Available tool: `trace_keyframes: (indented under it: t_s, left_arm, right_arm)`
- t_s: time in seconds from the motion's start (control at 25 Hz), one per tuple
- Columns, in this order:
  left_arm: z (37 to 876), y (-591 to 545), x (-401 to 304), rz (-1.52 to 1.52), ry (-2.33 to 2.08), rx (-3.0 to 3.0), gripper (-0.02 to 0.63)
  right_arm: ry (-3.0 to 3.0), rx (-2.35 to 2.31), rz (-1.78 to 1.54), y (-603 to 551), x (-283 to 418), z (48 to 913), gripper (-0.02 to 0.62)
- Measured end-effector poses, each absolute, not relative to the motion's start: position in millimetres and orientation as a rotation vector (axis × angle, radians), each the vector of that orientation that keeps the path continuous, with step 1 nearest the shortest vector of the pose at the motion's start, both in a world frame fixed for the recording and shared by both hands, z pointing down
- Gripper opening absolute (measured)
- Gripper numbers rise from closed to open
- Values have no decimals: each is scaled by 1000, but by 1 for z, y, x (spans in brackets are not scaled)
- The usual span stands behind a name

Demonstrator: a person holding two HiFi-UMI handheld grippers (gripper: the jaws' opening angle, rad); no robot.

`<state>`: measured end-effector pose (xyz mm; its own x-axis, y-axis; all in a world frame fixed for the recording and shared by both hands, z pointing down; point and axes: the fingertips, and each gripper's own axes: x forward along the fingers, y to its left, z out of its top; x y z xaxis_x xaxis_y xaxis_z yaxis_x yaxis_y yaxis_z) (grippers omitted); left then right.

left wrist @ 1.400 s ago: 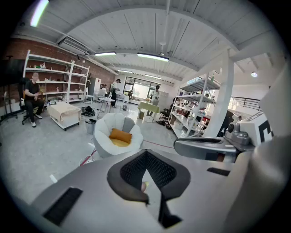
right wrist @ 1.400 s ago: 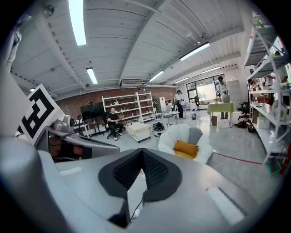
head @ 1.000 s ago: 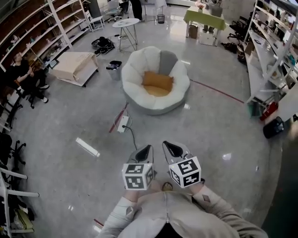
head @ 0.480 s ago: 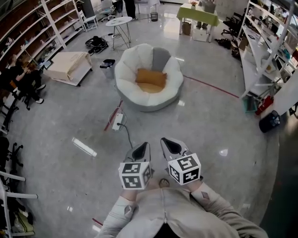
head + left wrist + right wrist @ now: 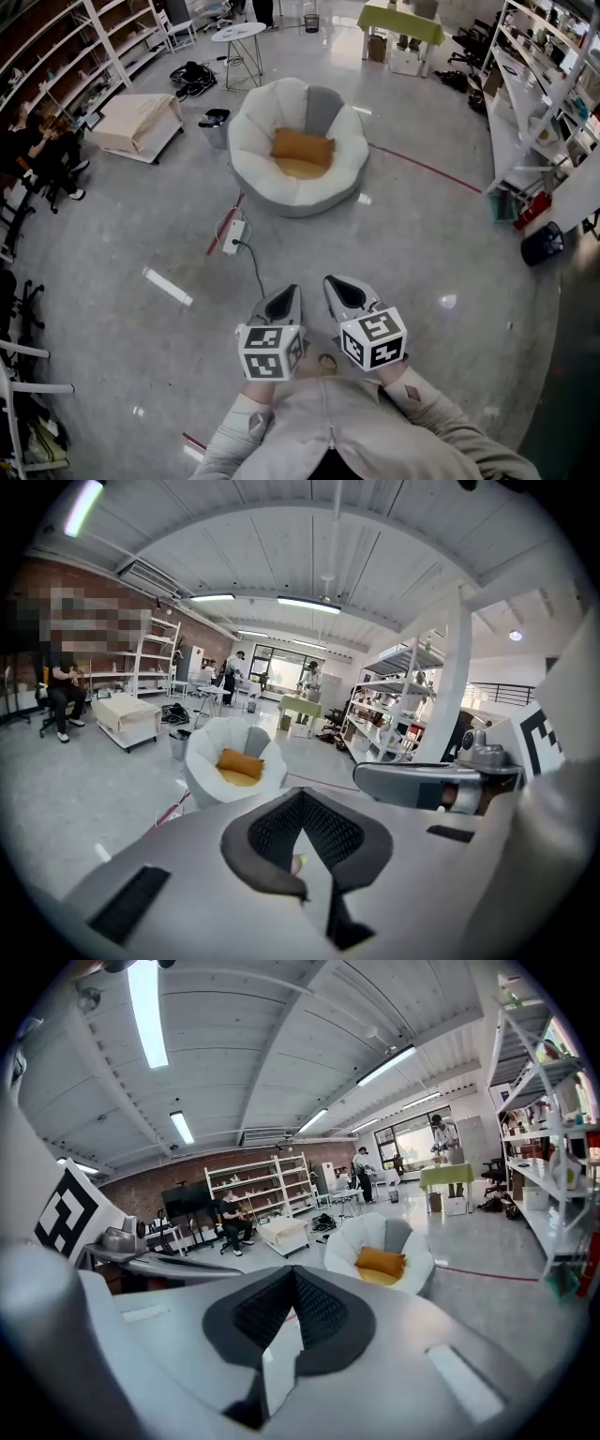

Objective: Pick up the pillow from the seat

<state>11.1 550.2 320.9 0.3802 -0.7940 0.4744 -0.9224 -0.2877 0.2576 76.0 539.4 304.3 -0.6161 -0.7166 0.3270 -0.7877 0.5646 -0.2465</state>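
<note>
Polished grey concrete floor is stretching across a large workshop room, as the head view is showing from above. A white, petal-shaped beanbag seat is sitting well apart from the person. An orange pillow is lying untouched in its hollow, against the backrest.

The left gripper and right gripper are hanging side by side close to the person's chest, both pointing toward the seat. Both are clenched, jaws pressing together with nothing between them.

Compared with a second ago, the seat and pillow are showing slightly higher and further left in the head view. The grippers are keeping the same pose near the body, and the seat is looking hardly any nearer.

Judging from this, the approach is only just beginning. The person is still facing a walk across open floor, and the jaws are going to need spreading before any grasp on the pillow.
</note>
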Motion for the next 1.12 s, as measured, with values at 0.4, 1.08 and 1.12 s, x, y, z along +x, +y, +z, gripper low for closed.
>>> trace_keyframes:
  t_s: [0.4,1.08,1.12]
  left_arm:
    - [326,484,0,342,-1461,2153,5]
    - [318,326,-47,392,-1399,2183,5]
    - [317,317,-50,392,-1396,2187,5]
  right_arm:
    - [-2568,1249,526,479,66,313,2]
    - [-2560,1276,555,327,13,307,0]
    - [-2557,1285,555,317,10,306,0]
